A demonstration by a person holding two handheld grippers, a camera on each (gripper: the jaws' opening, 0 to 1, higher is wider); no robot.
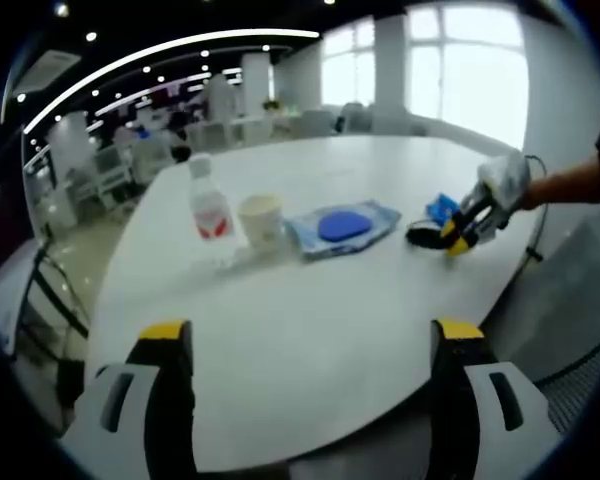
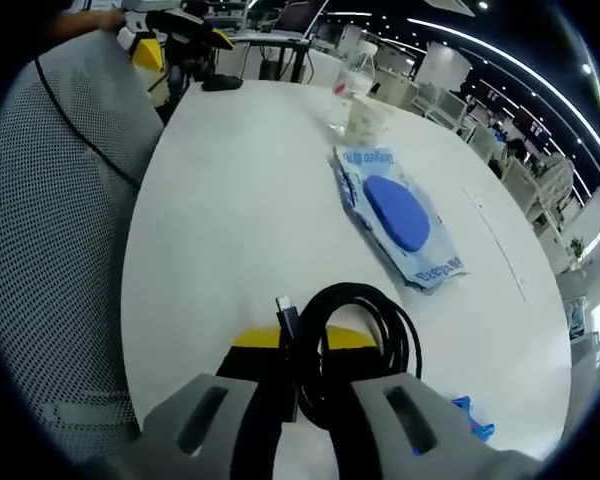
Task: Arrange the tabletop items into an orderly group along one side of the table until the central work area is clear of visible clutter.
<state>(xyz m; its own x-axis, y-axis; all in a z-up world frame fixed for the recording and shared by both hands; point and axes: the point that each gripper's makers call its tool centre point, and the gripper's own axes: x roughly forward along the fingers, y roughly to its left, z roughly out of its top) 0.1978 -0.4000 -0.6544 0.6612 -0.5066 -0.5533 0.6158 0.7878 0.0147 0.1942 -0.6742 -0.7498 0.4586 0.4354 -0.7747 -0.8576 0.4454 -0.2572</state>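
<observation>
While the left gripper (image 1: 310,345) hovers wide apart over the near table (image 1: 300,330) edge, the right gripper (image 2: 302,352) clamps a coiled black cable (image 2: 355,340) right of the wipes pack (image 1: 342,228), cup (image 1: 261,220) and bottle (image 1: 210,210).

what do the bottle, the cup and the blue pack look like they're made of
Water bottle: clear plastic by the see-through body, with a red-and-white label. Cup: probably paper, matte cream, opaque. Wet-wipes pack: soft glossy plastic film, creased at the edges, with a smooth blue lid that looks like rigid plastic.
</observation>
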